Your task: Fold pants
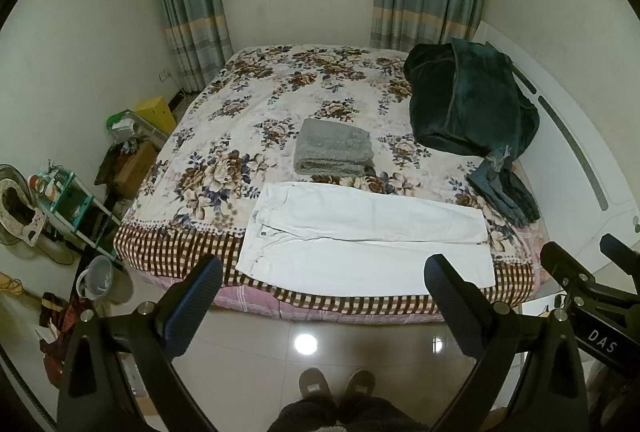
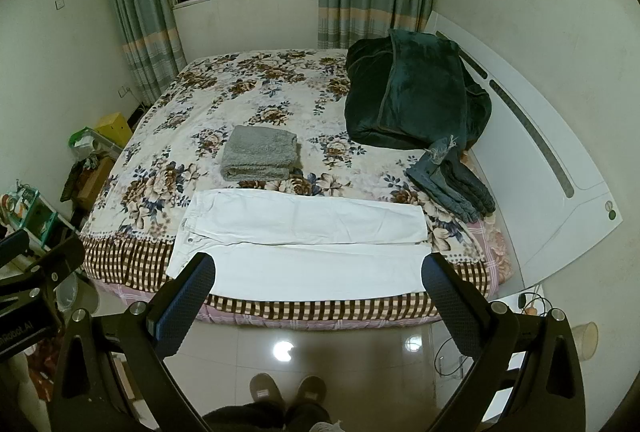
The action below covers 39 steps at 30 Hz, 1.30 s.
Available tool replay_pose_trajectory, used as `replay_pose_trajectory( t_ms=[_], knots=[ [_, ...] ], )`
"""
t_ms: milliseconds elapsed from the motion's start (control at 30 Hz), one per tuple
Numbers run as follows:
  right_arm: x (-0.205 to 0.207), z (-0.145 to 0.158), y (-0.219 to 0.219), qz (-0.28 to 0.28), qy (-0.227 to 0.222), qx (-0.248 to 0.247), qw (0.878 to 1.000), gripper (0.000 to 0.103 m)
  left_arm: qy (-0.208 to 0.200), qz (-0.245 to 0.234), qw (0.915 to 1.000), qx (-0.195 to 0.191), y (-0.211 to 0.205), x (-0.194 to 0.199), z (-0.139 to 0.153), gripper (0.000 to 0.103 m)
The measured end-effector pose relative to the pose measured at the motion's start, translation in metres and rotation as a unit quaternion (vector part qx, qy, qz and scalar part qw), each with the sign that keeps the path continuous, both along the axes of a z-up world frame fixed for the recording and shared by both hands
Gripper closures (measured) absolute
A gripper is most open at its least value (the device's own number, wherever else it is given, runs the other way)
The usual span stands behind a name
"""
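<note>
**White trousers lie crosswise ahead of both open grippers**

The pair of white cotton trousers (image 1: 368, 244) lies flat along the near edge of the floral-quilted bed (image 1: 280, 99), both legs side by side. Its long axis runs left to right across both views — waistband and button at the left end, hems at the right. So the garment sits broadside to the person, forward of and below both tools.

The left hand-held gripper (image 1: 324, 280) hangs over the tiled floor short of the bed, its dark-blue padded fingers spread wide and holding nothing. The right hand-held gripper (image 2: 320, 276) is the same: jaws wide apart, empty, not touching cloth.

Judging by the framing, the left gripper is nearer the waistband end and the right nearer the hems, so each end has its own tool.

Behind the trousers, well apart, rest a folded grey fleecy towel (image 1: 334, 147), a heaped dark-green plush blanket (image 1: 468, 99) and crumpled dark-grey jeans (image 1: 504, 187) — none is in the way.
</note>
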State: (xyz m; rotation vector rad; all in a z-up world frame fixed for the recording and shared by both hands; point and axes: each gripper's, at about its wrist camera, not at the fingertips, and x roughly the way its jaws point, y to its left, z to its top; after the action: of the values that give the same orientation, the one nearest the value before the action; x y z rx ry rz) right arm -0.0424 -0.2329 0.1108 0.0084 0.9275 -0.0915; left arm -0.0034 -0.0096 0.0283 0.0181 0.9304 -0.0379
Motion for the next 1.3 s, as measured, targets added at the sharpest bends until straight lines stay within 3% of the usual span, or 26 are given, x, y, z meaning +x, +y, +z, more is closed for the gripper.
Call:
replay_pose_trajectory(
  t_ms=[1300],
  knots=[
    [-0.0020,0.0066,0.0069,0.005,-0.002,0.003,1.000,0.000,-0.005,0.000,1.0000,0.001,0.0017,0.0012,0.0043,0.000]
  ],
)
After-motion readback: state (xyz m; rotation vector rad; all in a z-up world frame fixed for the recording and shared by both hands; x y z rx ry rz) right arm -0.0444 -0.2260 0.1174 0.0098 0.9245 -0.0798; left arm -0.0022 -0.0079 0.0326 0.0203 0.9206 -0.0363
